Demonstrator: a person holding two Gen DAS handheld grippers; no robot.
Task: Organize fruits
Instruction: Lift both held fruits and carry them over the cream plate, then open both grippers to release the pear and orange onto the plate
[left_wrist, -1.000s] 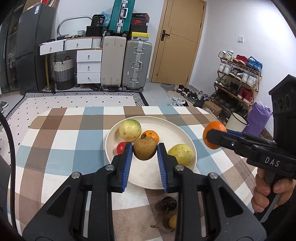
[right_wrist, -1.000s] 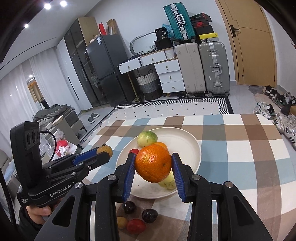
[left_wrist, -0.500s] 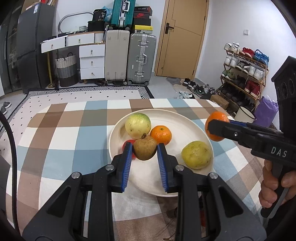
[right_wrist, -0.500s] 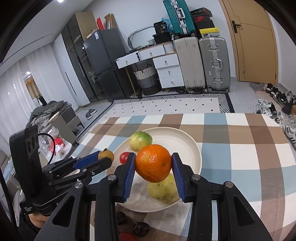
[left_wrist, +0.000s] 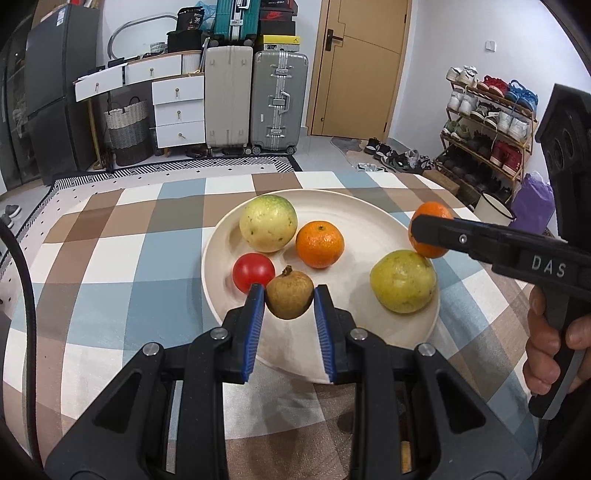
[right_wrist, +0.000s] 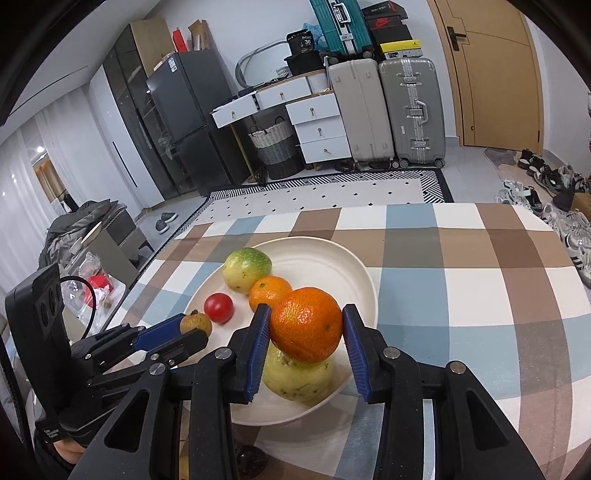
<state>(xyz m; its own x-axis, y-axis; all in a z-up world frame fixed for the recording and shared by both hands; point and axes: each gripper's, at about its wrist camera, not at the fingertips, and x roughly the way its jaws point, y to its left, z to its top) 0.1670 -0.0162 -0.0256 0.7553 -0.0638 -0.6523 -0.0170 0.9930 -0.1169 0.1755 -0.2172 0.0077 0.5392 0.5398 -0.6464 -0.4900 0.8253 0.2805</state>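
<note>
Both lower and nearer the plate (left_wrist: 221, 236) than a second ago, fruit looming larger. Left tool (left_wrist: 290, 295) clamped on a small brown fruit (left_wrist: 290, 293), held over the plate's near side beside the red tomato (left_wrist: 253, 271). Right tool (right_wrist: 306, 326) clamped on an orange (right_wrist: 306, 325), held above the yellow-green fruit (right_wrist: 295, 380) at the plate's right. Counter (left_wrist: 110, 258) under a checked cloth.

Only in the left view: a hand (left_wrist: 554, 350) on the right tool's grip. Only in the right view: a dark fruit (right_wrist: 251, 459) on the counter below the plate.
</note>
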